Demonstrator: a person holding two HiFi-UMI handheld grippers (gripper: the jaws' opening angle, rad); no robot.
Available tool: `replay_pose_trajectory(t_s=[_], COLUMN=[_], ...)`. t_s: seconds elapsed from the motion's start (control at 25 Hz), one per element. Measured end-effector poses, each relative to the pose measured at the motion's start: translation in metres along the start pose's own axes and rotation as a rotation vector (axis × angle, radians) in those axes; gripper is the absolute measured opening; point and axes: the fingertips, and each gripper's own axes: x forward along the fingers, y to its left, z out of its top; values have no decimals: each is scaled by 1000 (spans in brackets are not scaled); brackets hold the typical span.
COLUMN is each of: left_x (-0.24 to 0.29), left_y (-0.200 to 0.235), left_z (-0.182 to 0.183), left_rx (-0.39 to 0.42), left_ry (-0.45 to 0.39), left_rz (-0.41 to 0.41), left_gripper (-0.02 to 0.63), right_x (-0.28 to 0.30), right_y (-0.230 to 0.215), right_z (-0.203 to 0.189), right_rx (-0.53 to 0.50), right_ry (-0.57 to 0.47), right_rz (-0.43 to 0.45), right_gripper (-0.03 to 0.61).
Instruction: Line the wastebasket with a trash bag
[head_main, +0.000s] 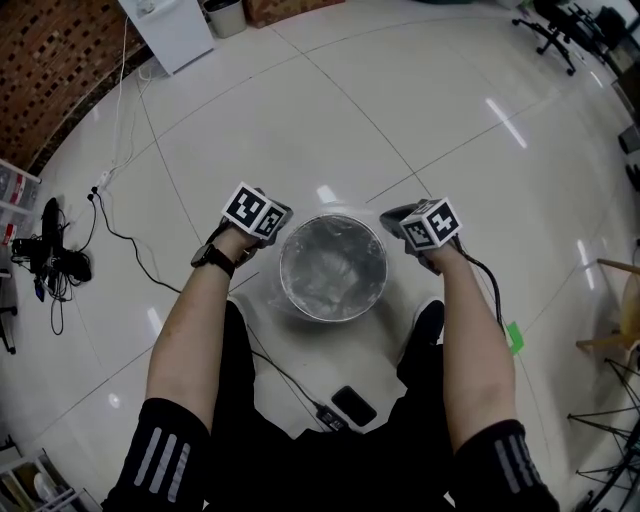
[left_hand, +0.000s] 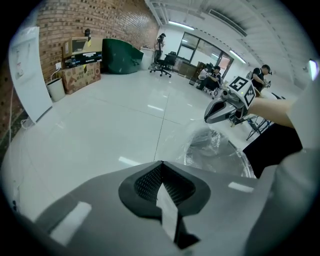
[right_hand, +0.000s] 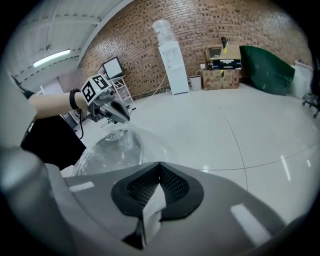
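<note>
wastebasket (head_main: 334, 318) sits on the floor (head_main: 400, 100) between the person's feet. clear trash bag (head_main: 330, 268) is already down inside it, with film bunched over the rim and spilling out on the left side. i read this as the fold-over-the-rim step, about midway.

left hand-held gripper (head_main: 278, 234) is at the left rim and right hand-held gripper (head_main: 390, 217) at the right rim, both angled down. both have their jaws fully together. in each one's own view the tips meet against bare floor with no film between them, so i take both as closed on nothing, with the bag just beside the tips.

risks from here:
- i pull outward assuming a grip and nothing comes along. cause: the jaws are closed next to the film, not on it.
- clear film over a glossy floor makes the bag edge easy to misjudge.
- one side catches and the other doesn't. the uneven pull could drag the bag out or tip the basket, which looks light.
- closed tips pressed onto the rim could puncture the thin film.
- cable (head_main: 268, 362) lies on the floor on the person's side of the basket. a sliding basket or a foot could snag it.
</note>
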Motion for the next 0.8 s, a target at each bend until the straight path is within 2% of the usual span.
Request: replay_pose_trajectory(t_s=[0.2, 0.32, 0.8], left_x=[22, 38, 80], left_y=[13, 12, 14], left_z=[-1, -8, -21], left_rx=[52, 72, 117], left_ry=[44, 80, 154], left_rz=[41, 29, -13], left_gripper=[-6, -6, -6], right_x=[18, 26, 56], right_y=[-12, -21, -32], right_z=[-8, -16, -52], right_rx=[-25, -64, -123], right_ry=[34, 67, 197], right_rz=[-61, -108, -154], right_gripper=[6, 8, 8])
